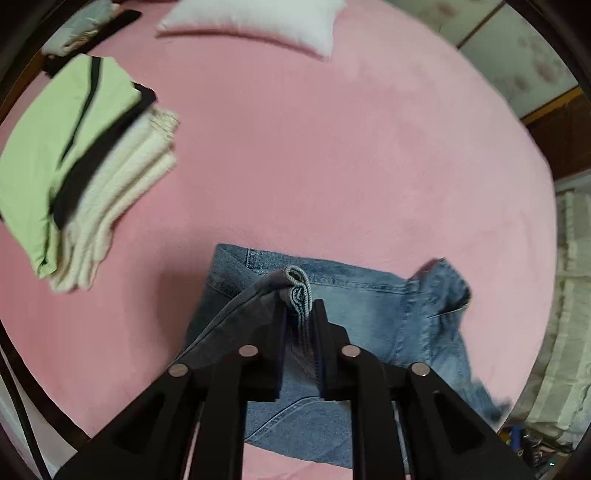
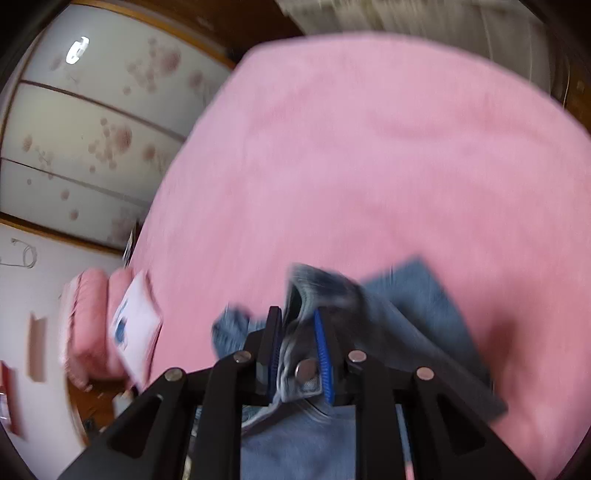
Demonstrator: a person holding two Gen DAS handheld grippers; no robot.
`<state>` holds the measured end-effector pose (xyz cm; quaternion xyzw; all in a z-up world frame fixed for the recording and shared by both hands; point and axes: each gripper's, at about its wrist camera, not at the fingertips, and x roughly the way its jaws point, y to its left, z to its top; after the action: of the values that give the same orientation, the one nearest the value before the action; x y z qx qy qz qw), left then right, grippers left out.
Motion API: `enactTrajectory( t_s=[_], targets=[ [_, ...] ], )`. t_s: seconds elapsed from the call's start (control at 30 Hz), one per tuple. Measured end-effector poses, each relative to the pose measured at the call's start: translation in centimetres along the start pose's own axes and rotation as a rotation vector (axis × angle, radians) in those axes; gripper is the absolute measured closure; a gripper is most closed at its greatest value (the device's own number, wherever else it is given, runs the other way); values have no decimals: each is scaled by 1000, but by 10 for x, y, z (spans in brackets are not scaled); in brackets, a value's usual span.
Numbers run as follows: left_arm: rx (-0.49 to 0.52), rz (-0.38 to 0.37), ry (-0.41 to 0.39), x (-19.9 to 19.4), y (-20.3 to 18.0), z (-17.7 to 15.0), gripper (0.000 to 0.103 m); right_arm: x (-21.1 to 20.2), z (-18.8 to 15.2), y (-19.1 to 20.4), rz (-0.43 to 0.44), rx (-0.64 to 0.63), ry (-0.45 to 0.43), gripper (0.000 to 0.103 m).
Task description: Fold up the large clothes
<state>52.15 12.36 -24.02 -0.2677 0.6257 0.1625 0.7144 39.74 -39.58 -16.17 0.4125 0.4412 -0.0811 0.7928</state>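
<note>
A pair of blue jeans point(image 1: 354, 306) lies partly on the pink bed point(image 1: 314, 155). My left gripper point(image 1: 299, 314) is shut on a bunched edge of the jeans and holds it above the rest of the denim. My right gripper point(image 2: 299, 321) is shut on the jeans' waistband point(image 2: 295, 354) by its metal button point(image 2: 306, 370). In the blurred right wrist view the jeans point(image 2: 417, 314) hang down to the bed point(image 2: 351, 166).
A stack of folded clothes, green on cream point(image 1: 74, 166), sits at the left of the bed. A white pillow point(image 1: 258, 22) lies at the far end. Floral sliding doors point(image 2: 92, 140) and a pink cushion point(image 2: 88, 325) stand beside the bed.
</note>
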Motion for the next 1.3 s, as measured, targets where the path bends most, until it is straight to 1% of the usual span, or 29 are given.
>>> enactTrajectory(
  t_s=[0.03, 0.07, 0.1, 0.13, 0.17, 0.2, 0.23, 0.27, 0.33, 0.4, 0.43, 0.5, 0.6, 0.7, 0.77, 0.8, 0.83, 0.87, 0.9, 0.97, 1.03, 1.07, 1.1, 1.13, 1.17, 1.2, 1.27, 1.3],
  targets=[
    [16, 0, 14, 7, -4, 4, 86, -4, 4, 6, -40, -37, -62, 84],
    [46, 10, 8, 8, -8, 6, 83, -6, 6, 11, -76, -68, -87, 84],
    [93, 33, -17, 5, -15, 8, 79, -8, 7, 14, -95, -88, -97, 84],
    [159, 55, -44, 1, -23, 7, 74, -12, 7, 18, -113, -118, -111, 84],
    [223, 72, -65, -3, -30, 5, 59, -17, 5, 21, -120, -138, -119, 84],
    [301, 90, -89, -8, -39, -1, 48, -21, 1, 22, -125, -149, -123, 83],
    [343, 96, -103, -11, -44, -5, 46, -25, -2, 22, -128, -154, -126, 83],
    [399, 100, -116, -15, -49, -12, 45, -29, -7, 21, -128, -155, -128, 83],
    [470, 104, -125, -19, -56, -26, 45, -35, -20, 17, -120, -137, -129, 83],
    [511, 87, -144, -22, -59, -42, 45, -37, -32, 14, -106, -116, -128, 83],
    [513, 74, -152, -22, -57, -50, 45, -37, -37, 14, -101, -113, -127, 83],
    [478, 36, -154, -22, -49, -69, 45, -32, -52, 9, -95, -140, -108, 83],
    [424, -38, -146, -18, -35, -99, 45, -18, -66, -2, -140, -214, -79, 83],
    [384, -66, -146, -10, -17, -127, 45, 7, -64, -20, -176, -281, -27, 83],
    [361, -55, -147, -2, -4, -146, 45, 24, -56, -29, -190, -344, 10, 83],
    [348, -49, -146, 2, 2, -153, 45, 35, -49, -34, -200, -388, 21, 80],
    [329, -45, -144, 8, 10, -161, 45, 41, -46, -36, -207, -417, 27, 71],
    [312, -42, -142, 12, 16, -167, 45, 47, -43, -39, -214, -447, 33, 65],
    [291, -39, -139, 17, 23, -173, 45, 56, -40, -42, -217, -477, 41, 56],
    [259, -34, -133, 26, 33, -182, 45, 73, -36, -47, -219, -527, 74, 55],
    [239, 6, -134, 37, 40, -189, 45, 91, -36, -55, -227, -560, 134, 55],
    [231, 13, -130, 41, 42, -191, 45, 97, -37, -57, -222, -571, 165, 55],
    [222, 9, -122, 45, 44, -193, 45, 103, -39, -60, -196, -594, 185, 55],
    [215, 8, -116, 49, 46, -195, 45, 104, -41, -60, -178, -612, 187, 58],
    [211, 10, -110, 52, 47, -197, 45, 104, -44, -60, -161, -626, 187, 63],
    [210, 10, -103, 56, 48, -198, 45, 106, -46, -62, -150, -625, 200, 83],
    [211, 25, -100, 63, 47, -200, 45, 110, -47, -67, -157, -604, 225, 94],
    [212, 27, -105, 64, 45, -201, 45, 109, -46, -69, -139, -599, 222, 101]
  ],
)
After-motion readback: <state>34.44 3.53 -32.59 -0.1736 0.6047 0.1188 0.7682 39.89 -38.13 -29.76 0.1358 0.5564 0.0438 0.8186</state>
